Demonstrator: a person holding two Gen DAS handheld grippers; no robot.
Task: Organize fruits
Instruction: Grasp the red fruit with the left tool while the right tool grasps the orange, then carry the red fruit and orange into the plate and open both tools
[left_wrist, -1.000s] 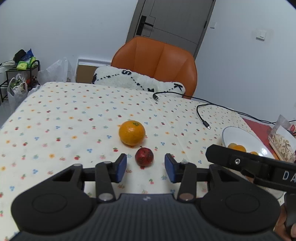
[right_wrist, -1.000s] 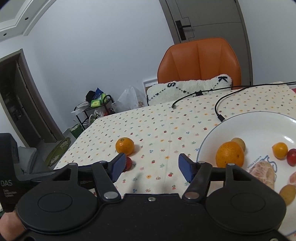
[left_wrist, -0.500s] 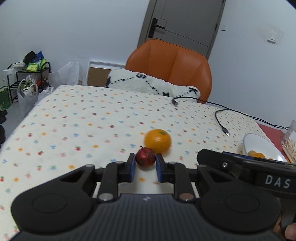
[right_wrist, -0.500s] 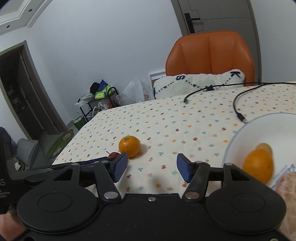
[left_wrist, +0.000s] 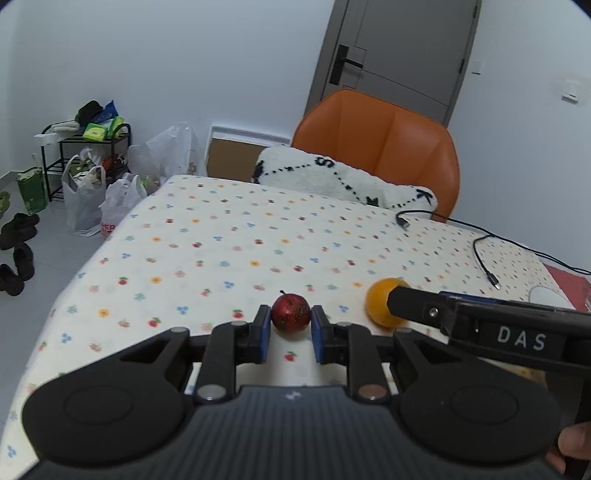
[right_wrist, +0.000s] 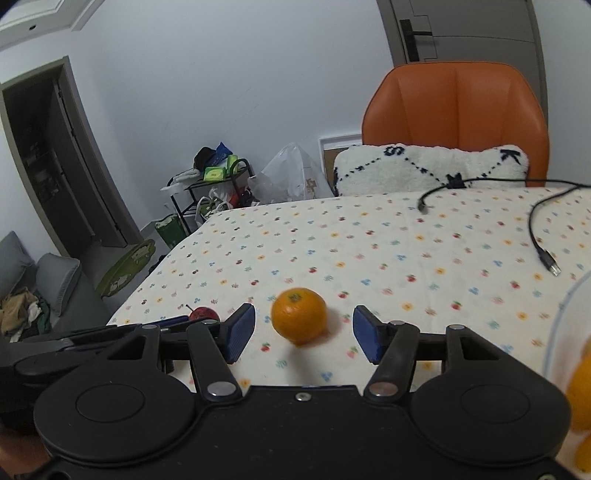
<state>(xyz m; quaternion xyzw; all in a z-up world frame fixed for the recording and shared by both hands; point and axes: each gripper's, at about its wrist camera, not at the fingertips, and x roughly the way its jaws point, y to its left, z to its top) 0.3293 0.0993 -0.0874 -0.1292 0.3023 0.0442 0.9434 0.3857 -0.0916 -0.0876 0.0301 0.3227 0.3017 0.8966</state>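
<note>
- Red, speckled small apple (left_wrist: 290, 312) sits pinched between the blue pads (left_wrist: 264, 333) of the left claw (left_wrist: 290, 334) in the left wrist view, its stem pointing up, low over the flower-print table (left_wrist: 229, 243).
- Just to its right on the cloth lies an orange (left_wrist: 380, 306), partly hidden behind the black body of the right claw, marked "DAS".
- At the far right edge a white plate (left_wrist: 546, 295) shows only a sliver; a black cable (left_wrist: 484, 254) trails across the cloth behind it.
- An orange chair (left_wrist: 384, 144) with a white cushion (left_wrist: 332, 177) stands at the far side of the table.
- From the right wrist view, the right claw (right_wrist: 303, 332) is spread wide, its pads on either side of the orange (right_wrist: 298, 315) and not touching it.
- The small apple (right_wrist: 202, 314) peeks out left of that, behind the left claw's fingers.
- The plate's rim (right_wrist: 565, 314) and blurred orange fruits (right_wrist: 580, 398) fill the right edge.
</note>
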